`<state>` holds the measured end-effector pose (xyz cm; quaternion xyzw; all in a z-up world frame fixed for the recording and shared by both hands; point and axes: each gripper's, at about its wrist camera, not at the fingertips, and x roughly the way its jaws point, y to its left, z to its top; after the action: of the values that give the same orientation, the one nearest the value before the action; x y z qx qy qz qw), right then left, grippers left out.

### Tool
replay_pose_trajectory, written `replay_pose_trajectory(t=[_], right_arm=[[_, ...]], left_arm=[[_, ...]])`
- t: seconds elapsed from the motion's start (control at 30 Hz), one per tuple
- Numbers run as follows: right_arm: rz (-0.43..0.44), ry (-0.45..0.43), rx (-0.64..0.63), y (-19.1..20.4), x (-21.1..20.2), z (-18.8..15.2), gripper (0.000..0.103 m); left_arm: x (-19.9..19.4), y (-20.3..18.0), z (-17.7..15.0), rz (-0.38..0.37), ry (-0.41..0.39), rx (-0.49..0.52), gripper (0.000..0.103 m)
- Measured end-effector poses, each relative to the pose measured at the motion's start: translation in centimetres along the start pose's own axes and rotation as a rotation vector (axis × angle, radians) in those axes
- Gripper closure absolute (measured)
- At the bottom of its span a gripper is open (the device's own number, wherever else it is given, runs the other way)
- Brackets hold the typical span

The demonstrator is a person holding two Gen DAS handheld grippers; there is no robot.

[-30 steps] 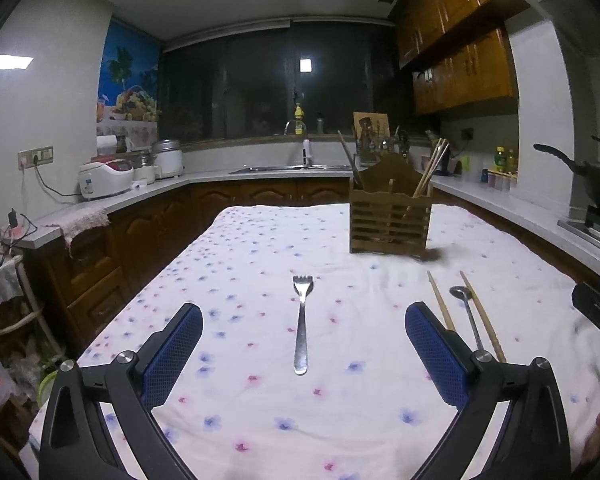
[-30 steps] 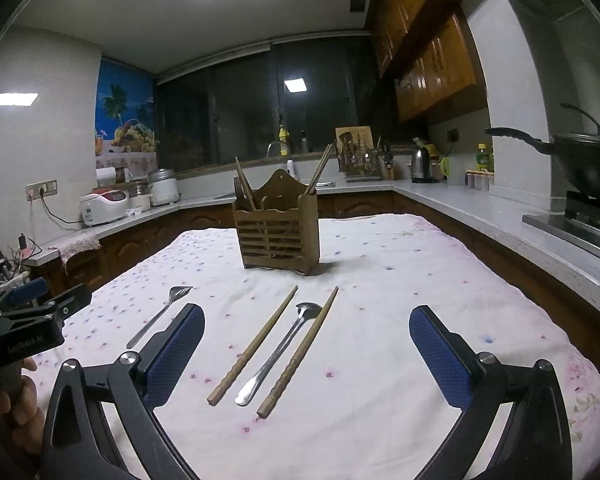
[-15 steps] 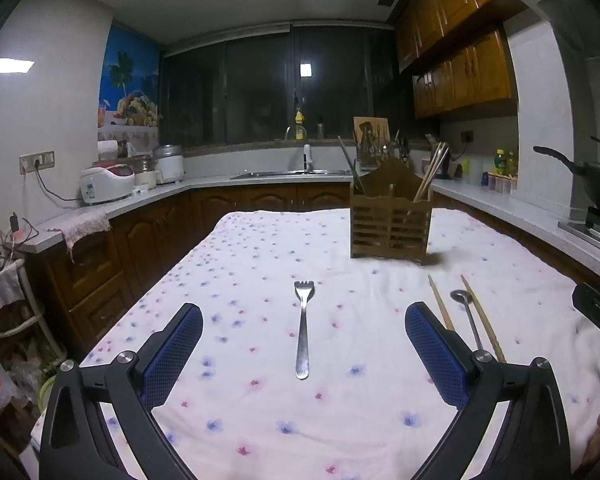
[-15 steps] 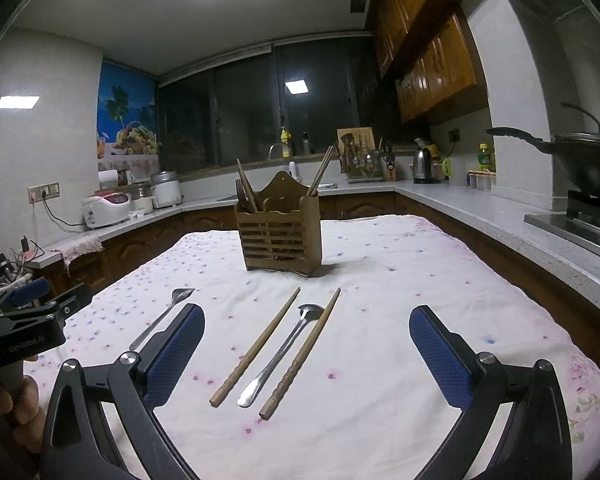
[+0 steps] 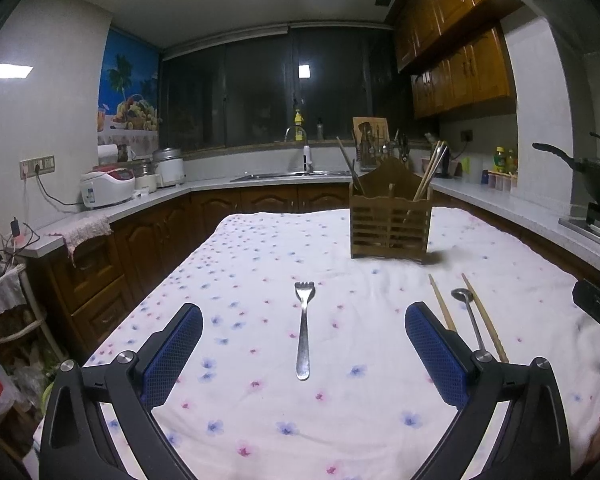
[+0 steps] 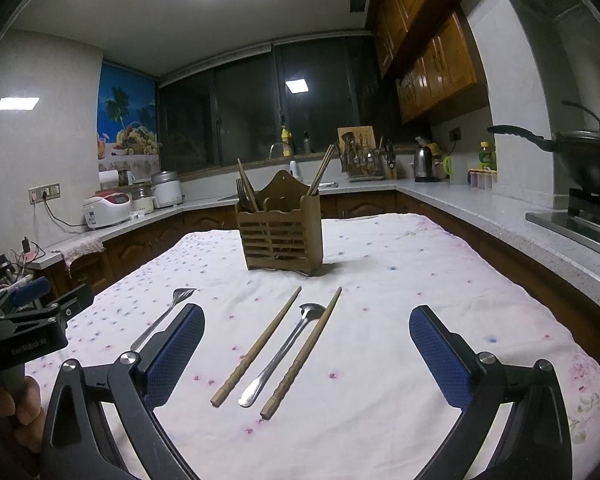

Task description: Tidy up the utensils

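A steel fork (image 5: 303,328) lies flat on the flowered tablecloth (image 5: 260,264), straight ahead of my open left gripper (image 5: 303,354) and between its blue pads. Right of it lie two wooden chopsticks (image 5: 483,316) with a steel spoon (image 5: 466,314) between them. In the right wrist view the same chopsticks (image 6: 256,346), spoon (image 6: 286,354) and fork (image 6: 162,316) lie ahead of my open right gripper (image 6: 306,360), which holds nothing. A slatted wooden utensil holder (image 6: 280,236) stands upright further back, with a fork and chopsticks in it; the holder (image 5: 390,222) also shows in the left wrist view.
Counters wrap around the table: a rice cooker (image 5: 106,190) on the left, a sink (image 5: 296,176) at the back, a wok (image 6: 580,158) on a stove at the right. A kettle (image 6: 423,164) and a utensil rack stand on the back counter.
Both views have tilted slightly, with the holder a little lower in frame. Nothing on the table has moved and both grippers stay open.
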<state>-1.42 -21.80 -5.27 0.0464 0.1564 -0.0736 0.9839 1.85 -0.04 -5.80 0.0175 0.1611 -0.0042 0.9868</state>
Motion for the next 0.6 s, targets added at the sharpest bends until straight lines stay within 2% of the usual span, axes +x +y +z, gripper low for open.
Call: replay_pose_trajectory(t=[0.6], right_arm=[[0.003,0.006,0.004,0.23,0.22,0.02,0.0]], left_arm=[[-0.3,-0.31,-0.08,-0.005,-0.003,0.005,0.001]])
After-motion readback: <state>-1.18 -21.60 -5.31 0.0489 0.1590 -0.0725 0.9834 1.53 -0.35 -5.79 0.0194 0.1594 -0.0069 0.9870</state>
